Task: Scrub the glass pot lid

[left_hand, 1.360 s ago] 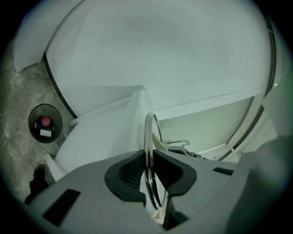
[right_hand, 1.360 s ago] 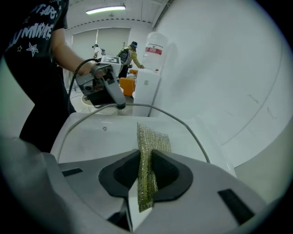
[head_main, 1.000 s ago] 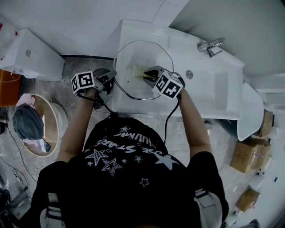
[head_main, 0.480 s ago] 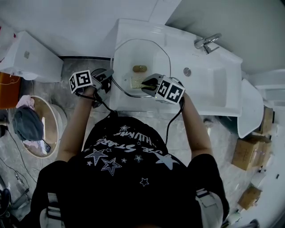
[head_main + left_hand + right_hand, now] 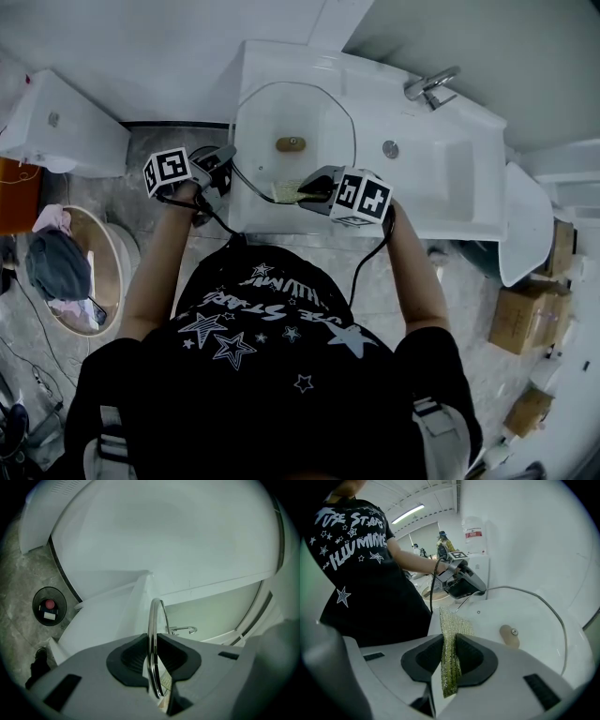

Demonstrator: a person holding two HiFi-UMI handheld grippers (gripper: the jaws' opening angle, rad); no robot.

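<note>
- Head view looks steeply down from overhead onto the sink unit (image 5: 450,178).
- Gripper views sit close behind the left claw (image 5: 152,654) and right claw (image 5: 450,657); all share the glass lid (image 5: 314,120).

Chrome tap (image 5: 429,87) on the white sink (image 5: 469,187); cardboard boxes (image 5: 521,323) right; round tub (image 5: 98,239) left.

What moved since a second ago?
The right gripper pulled the green scouring pad back across the glass pot lid toward the person, uncovering the knob. The left gripper stayed clamped on the lid's rim.
</note>
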